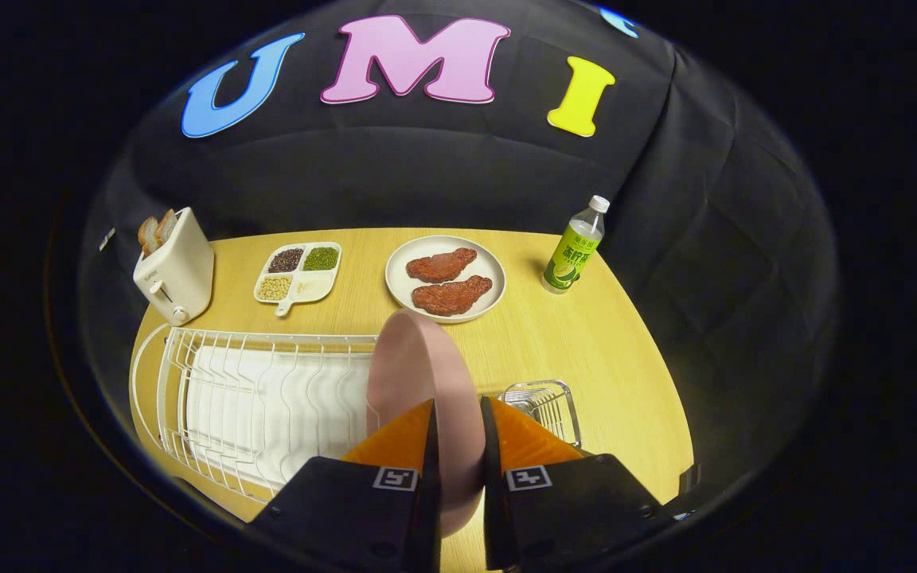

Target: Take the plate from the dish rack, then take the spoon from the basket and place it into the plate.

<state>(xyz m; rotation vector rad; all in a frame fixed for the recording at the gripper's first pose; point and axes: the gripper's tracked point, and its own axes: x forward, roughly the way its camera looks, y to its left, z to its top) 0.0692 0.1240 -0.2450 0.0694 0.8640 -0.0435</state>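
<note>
Pink plate (pixel 419 374) pinched edge-on in gripper (pixel 457 422), held above rack (pixel 251 398); basket (pixel 542 402) just right of fingers, bare table (pixel 586 334) ahead for set-down.

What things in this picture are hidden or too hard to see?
- Wire basket: in the gripper view the gripper, shut on the pink plate, covers its near part, so whether a spoon lies inside can't be told.
- Pink plate: its lower edge is hidden between the fingers.
- Dish rack: its right end sits behind the plate.
- Bottle: label print too small to make out.
</note>
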